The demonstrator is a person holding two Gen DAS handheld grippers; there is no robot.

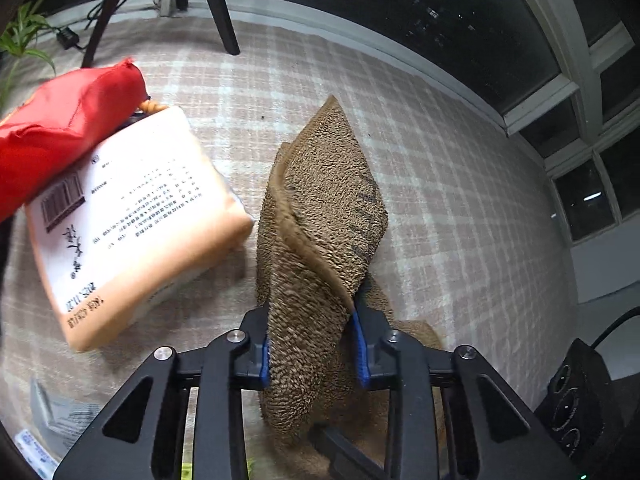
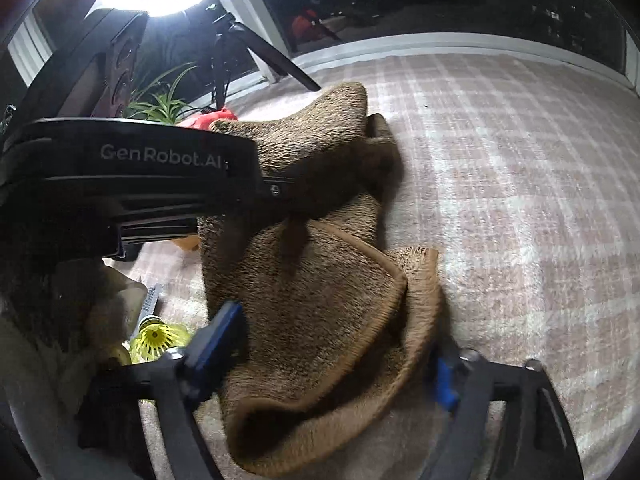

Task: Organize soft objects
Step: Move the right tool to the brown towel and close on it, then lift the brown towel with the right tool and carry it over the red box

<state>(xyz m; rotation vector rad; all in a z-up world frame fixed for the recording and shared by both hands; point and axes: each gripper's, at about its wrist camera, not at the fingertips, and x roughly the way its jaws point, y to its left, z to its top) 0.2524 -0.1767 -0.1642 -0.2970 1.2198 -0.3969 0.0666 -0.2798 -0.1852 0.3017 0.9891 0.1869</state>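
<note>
Brown towel (image 1: pixel 320 216) lies bunched on a pale checked rug (image 1: pixel 440 184) beside dark windows (image 1: pixel 400 8). Left tool (image 1: pixel 314 352) pinches a raised fold of it; right tool (image 2: pixel 332 356) straddles another fold, pads apart. Nearby rest an orange packet (image 1: pixel 136 216) and red bag (image 1: pixel 64 128).

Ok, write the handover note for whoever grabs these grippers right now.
Left gripper: jaws pinched on a raised fold of the brown fuzzy towel.
Right gripper: jaws straddle the towel's bunched near edge, not clearly pressing.
The towel lies crumpled on the pale checked rug; the orange paper-wrapped pack and red cloth bag sit to the left.
Done: towel gripped on one side.
Left: secure the right grip, then fold and tidy.
</note>
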